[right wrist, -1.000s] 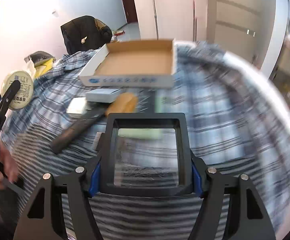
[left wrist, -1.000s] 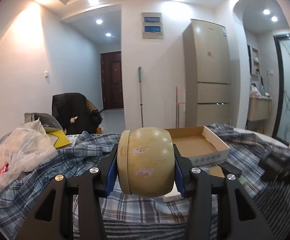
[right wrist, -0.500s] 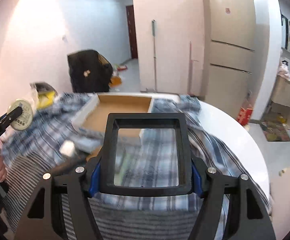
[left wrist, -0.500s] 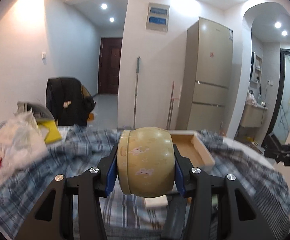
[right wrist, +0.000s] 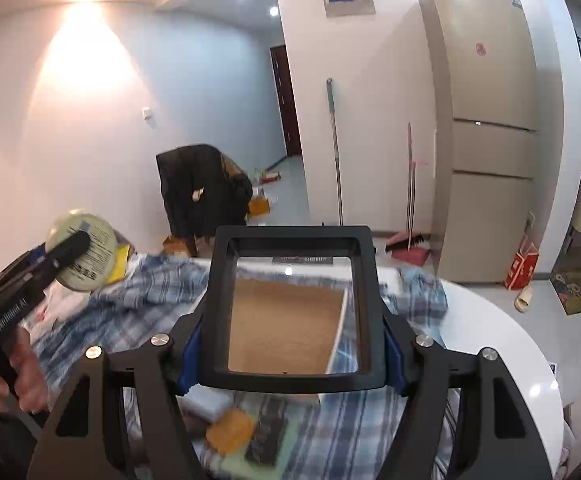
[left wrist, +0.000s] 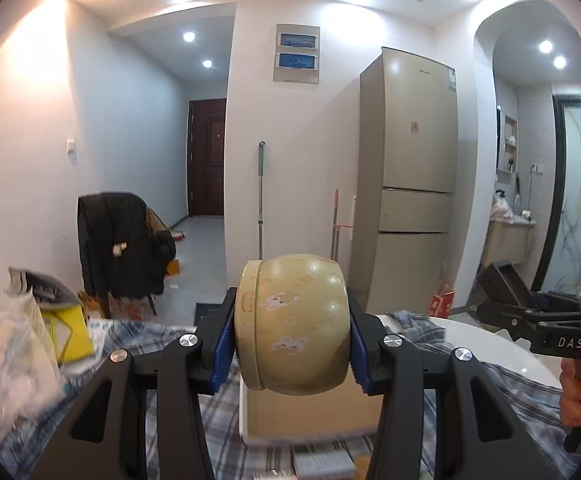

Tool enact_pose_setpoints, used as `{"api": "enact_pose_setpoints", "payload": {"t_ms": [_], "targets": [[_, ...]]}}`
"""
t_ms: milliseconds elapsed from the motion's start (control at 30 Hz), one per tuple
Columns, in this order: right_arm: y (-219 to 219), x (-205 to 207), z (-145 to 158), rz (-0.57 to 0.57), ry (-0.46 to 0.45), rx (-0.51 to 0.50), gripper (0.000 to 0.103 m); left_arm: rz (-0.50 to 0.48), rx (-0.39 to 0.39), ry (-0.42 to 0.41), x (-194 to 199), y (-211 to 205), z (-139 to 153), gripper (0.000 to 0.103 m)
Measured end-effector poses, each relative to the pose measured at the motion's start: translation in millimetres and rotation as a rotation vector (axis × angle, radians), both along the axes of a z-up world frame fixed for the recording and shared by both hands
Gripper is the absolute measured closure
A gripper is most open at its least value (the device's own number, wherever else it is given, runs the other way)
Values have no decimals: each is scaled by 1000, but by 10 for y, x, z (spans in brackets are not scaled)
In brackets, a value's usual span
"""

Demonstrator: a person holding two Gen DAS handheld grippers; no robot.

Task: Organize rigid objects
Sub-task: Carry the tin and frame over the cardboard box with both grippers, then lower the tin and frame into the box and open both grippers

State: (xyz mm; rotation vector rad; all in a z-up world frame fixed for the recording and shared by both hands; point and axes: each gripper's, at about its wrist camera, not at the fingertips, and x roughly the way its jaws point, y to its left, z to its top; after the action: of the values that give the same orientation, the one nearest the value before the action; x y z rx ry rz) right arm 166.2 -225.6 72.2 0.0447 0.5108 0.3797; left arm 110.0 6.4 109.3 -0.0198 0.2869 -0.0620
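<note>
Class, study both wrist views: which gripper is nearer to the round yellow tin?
Left. The left gripper is clamped on the yellow tin, touching both sides. The right gripper holds a black frame, apart from it.

We hold both grippers up, level, facing fwd. Our left gripper [left wrist: 291,334] is clamped on sth round; right gripper [right wrist: 290,344] clamped too, w/ our hand [left wrist: 578,396] round its handle.

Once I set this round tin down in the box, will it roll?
Likely, if laid as held: the tin is gripped across its flat ends, its bulging side facing down. That glossy wall looks slippery. Stood on an end in the box, it should stay.
</note>
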Motion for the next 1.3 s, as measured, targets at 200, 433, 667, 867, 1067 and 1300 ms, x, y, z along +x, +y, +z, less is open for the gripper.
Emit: {"api": "enact_pose_setpoints", "payload": {"t_ms": [200,433,667,867,1067,1300], "targets": [[285,366,-21,-61,14,-35,35,-22,-76,117,540,124,-78,53],[426,726,-504,-43,130,-1,35,-57,-32,239,843,189,-628,53],[482,932,-1008,-49,247,-29,35,-51,-19,388,1179,153,-1223,53],[410,1016,-1200,-47,305,-34,35,-71,-34,491,1293,172,-1513,53],[365,1060,-1291,-59,346,-21,35,-60,30,494,1302,45,-1567,53],[514,1007,-1302,-21,346,-52,35,-58,24,503,1306,92,-1571,53]]}}
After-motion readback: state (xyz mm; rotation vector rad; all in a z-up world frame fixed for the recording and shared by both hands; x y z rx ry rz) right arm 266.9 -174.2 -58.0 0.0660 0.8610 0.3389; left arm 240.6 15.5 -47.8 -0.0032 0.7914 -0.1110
